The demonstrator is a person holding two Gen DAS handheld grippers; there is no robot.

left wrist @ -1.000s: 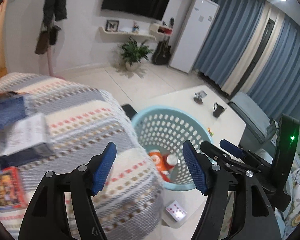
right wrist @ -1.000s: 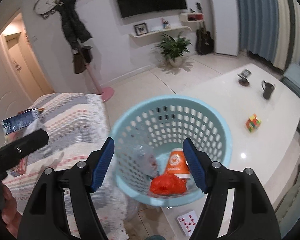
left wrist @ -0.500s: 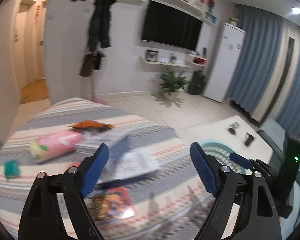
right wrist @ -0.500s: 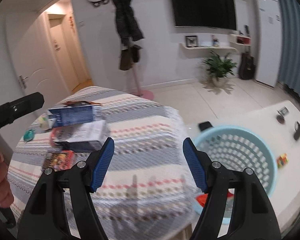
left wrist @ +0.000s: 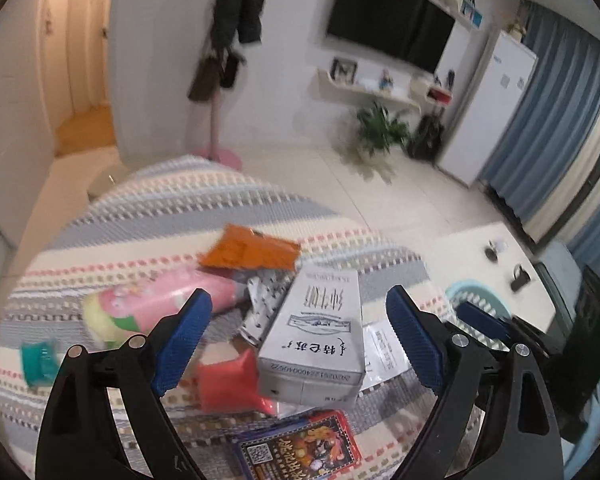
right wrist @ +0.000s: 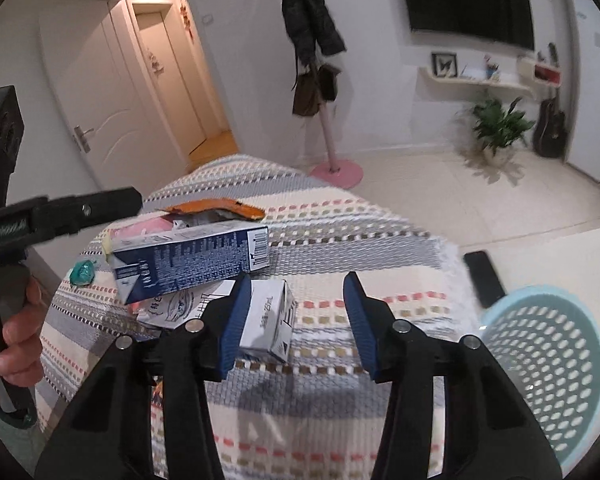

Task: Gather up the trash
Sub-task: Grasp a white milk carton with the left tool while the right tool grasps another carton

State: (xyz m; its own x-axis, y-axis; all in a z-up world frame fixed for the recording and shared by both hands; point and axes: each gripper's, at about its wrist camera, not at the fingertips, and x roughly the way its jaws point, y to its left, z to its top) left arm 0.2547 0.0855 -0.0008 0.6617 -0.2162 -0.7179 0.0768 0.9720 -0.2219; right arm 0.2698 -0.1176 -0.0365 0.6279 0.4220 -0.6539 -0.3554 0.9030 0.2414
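While I held both tools over the striped blanket, my left gripper was spread wide, its blue pads on either side of the grey-white carton but touching nothing. That carton lay flat in the heap of trash, with a red scrap against its near left side, a pink tube further left, an orange wrapper beyond it and a printed card at the near edge. A small teal wrapper sat apart at the far left.

My right gripper was also spread, holding nothing. Its left pad was close against a small white box; I think it was just beside it, not pressing, but the pad hid the edge. A dark blue carton lay tilted behind that. The pale blue basket stood off the blanket to my right, beside a black phone.
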